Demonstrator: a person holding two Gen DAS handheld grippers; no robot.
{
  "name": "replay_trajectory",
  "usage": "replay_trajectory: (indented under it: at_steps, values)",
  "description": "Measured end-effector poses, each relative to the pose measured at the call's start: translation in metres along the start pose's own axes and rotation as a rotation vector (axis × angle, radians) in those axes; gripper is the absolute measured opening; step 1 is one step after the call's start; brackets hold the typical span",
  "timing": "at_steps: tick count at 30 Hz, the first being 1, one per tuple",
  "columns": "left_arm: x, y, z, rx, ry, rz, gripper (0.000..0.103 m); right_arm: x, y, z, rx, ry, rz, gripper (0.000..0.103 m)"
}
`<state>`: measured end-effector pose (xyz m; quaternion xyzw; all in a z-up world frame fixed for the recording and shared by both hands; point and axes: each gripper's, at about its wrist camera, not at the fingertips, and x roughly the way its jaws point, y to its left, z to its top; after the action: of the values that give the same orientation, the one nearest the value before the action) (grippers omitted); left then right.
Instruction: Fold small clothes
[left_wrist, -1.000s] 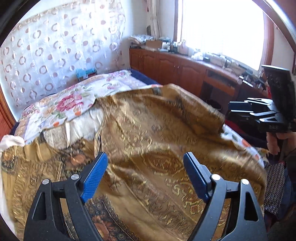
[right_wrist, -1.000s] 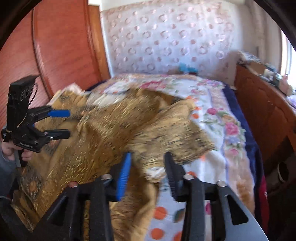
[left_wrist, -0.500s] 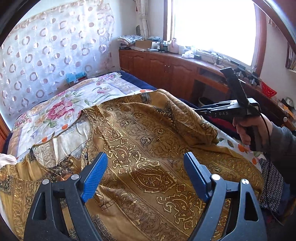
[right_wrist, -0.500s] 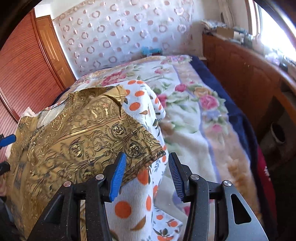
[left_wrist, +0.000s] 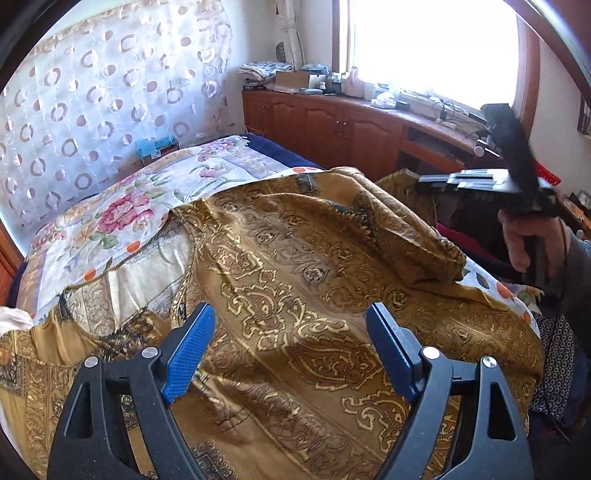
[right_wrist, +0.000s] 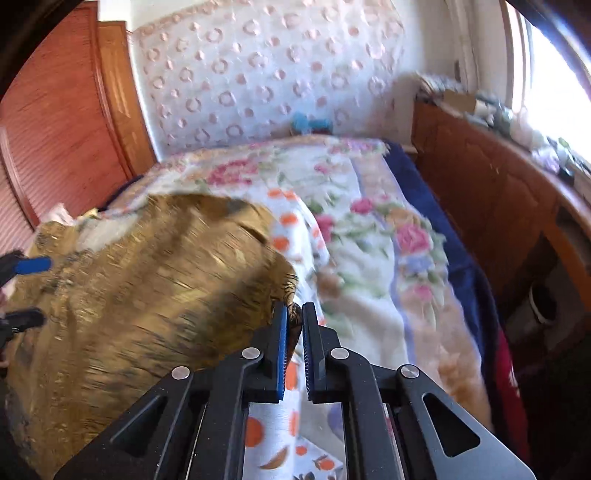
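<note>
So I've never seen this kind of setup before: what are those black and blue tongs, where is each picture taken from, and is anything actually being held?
No robot here: a person holds a hand-operated gripper in each hand, each with a camera looking along its two fingers. One picture comes from the left gripper, the other from the right gripper. On the bed lies a gold patterned garment spread over a white cloth with orange dots and a floral blanket. The left fingers stand wide apart above the garment, holding nothing. The right fingers have closed on the garment's edge, though that picture is blurred. In the left view you also see the person's hand carrying the right gripper.
</note>
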<state>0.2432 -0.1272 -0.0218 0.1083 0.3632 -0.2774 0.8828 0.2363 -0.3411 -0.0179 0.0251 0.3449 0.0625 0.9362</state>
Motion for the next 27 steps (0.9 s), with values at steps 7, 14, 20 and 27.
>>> replay_trajectory:
  at_steps: [7, 14, 20, 27]
  values:
    - [-0.02, 0.022, -0.01, -0.038, -0.025, 0.036, 0.085, -0.009, 0.067, 0.045, -0.125, -0.077, 0.209, 0.007]
    - [-0.046, 0.047, -0.024, -0.08, -0.055, 0.091, 0.085, 0.016, 0.14, 0.073, -0.265, -0.062, 0.357, 0.017]
    - [-0.052, 0.056, -0.035, -0.088, -0.059, 0.1, 0.085, 0.031, 0.134, 0.068, -0.248, -0.027, 0.281, 0.034]
    - [-0.051, 0.069, -0.043, -0.116, -0.056, 0.102, 0.085, 0.034, 0.133, 0.042, -0.228, 0.098, 0.186, 0.034]
